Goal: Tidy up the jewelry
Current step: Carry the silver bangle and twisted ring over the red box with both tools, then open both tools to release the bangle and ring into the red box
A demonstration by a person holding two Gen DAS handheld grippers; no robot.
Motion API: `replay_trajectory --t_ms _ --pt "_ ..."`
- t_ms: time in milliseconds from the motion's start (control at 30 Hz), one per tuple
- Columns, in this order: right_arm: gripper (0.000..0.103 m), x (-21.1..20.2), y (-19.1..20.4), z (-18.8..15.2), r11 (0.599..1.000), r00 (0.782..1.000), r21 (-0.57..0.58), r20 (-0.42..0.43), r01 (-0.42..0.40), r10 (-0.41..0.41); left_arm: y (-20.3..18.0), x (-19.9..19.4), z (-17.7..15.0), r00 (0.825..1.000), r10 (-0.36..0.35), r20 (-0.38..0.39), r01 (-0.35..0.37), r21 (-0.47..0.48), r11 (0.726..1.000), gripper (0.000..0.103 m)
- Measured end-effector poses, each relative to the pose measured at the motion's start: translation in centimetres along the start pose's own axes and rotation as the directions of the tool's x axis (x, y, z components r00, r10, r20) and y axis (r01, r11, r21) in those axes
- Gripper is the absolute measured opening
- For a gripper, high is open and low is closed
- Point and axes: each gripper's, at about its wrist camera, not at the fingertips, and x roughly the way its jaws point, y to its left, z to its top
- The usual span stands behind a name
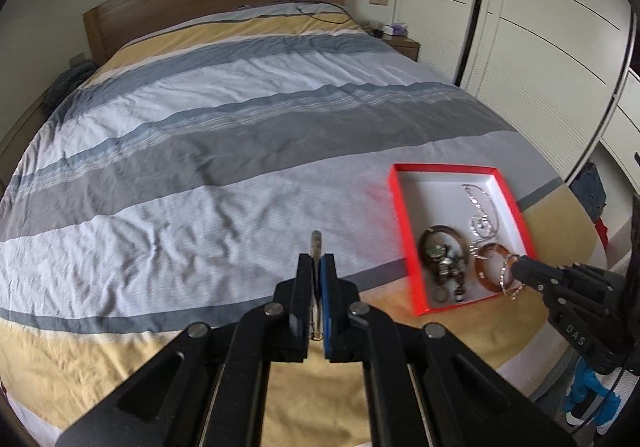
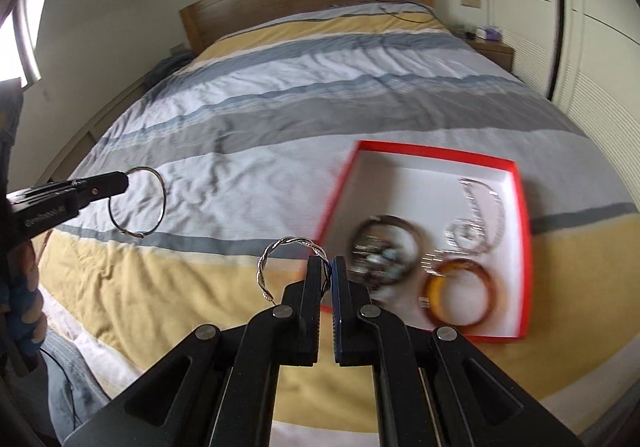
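Jewelry: two bangles are held above the bed (image 1: 200,151); the rest lies in a red box (image 2: 524,247) near the foot of the bed.
Left gripper (image 1: 318,267): jaws nearly together, pinching a plain silver ring (image 2: 138,201) by its rim.
Plain ring, facing: edge-on in the left view, its long line running away from the camera; in the right view its open face shows, standing roughly upright.
Right gripper (image 2: 328,271): jaws nearly together, clamped on a twisted silver bangle (image 2: 280,267).
Twisted bangle, facing: it sticks out left of the jaws, open face partly toward the camera.
Writing: white letters "DAS" on the right gripper's side in the left view; white lettering on the left gripper's side in the right view is too small to read.
Box contents: amber bangle (image 2: 460,295), dark bracelets (image 2: 384,247), silver chain (image 2: 480,215), all blurred.
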Motion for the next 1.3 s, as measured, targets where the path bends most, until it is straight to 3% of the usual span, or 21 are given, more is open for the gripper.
replay_trajectory --t_ms 100,267,533,733,1100,1200,1300 --pt "0.005 0.5 -3.3 0.4 0.999 0.999 0.016 -0.008 0.038 -0.038 -3.9 2.1 1.3 0.996 -0.082 -0.016 0.083 0.031 0.996 0.004" --pt "0.005 2.7 -6.9 2.2 0.997 0.997 0.009 -0.021 0.080 -0.080 -9.1 6.0 3.3 0.986 -0.160 -0.041 0.163 0.077 0.984 0.004" --pt "0.005 8.2 -10.4 5.5 0.990 0.988 -0.031 -0.058 0.138 -0.140 -12.3 13.5 5.4 0.951 -0.292 -0.101 0.296 0.032 0.955 0.004" --pt "0.005 12.0 -11.0 6.3 0.983 0.978 -0.070 -0.115 0.169 -0.176 -11.3 17.9 4.8 0.963 -0.222 -0.153 0.229 0.032 0.973 0.004" --pt "0.005 15.3 -10.9 6.7 0.965 0.953 -0.147 -0.186 0.215 -0.241 -11.1 20.6 3.6 0.982 -0.067 -0.179 0.085 0.099 0.991 0.004" --pt "0.006 15.0 -10.9 6.7 0.967 0.954 -0.141 -0.182 0.214 -0.238 -10.9 20.6 3.6 0.983 -0.061 -0.173 0.078 0.092 0.993 0.005" --pt "0.012 14.3 -10.9 6.7 0.968 0.957 -0.133 -0.167 0.215 -0.236 -10.4 20.1 3.5 0.981 -0.081 -0.177 0.096 0.077 0.992 0.006"
